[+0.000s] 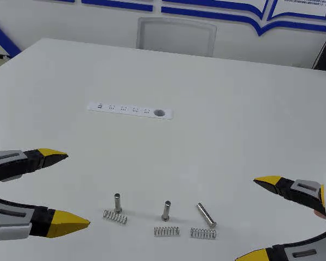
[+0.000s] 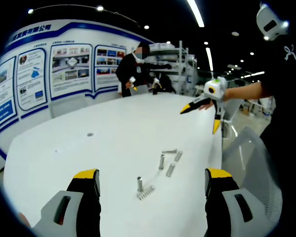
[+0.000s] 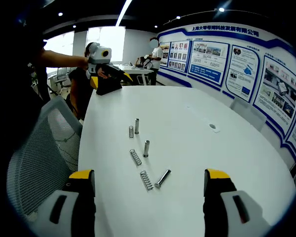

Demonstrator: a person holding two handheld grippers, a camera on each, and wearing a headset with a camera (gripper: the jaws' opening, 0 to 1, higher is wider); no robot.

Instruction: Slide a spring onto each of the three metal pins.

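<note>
Springs, three in number, lay loose on the white table (image 1: 206,81), none on a pin. We saw the left spring (image 1: 114,217) just beside the foot of the upright left pin (image 1: 118,202). The middle spring (image 1: 167,231) lay just in front of the upright middle pin (image 1: 166,210). The right spring (image 1: 203,233) was close to the right pin (image 1: 206,214), which lay on its side. The left gripper (image 1: 76,189) and the right gripper (image 1: 247,220) flanked the row, each with jaws spread wide and holding nothing. We judged the springs light, compliant and apt to roll or flick from hard jaw tips. We would therefore pinch one gently across its coils near mid-length, leaving an end free. We judged the pins stiff, smooth and easily toppled. The lying one would need holding by its shaft.
</note>
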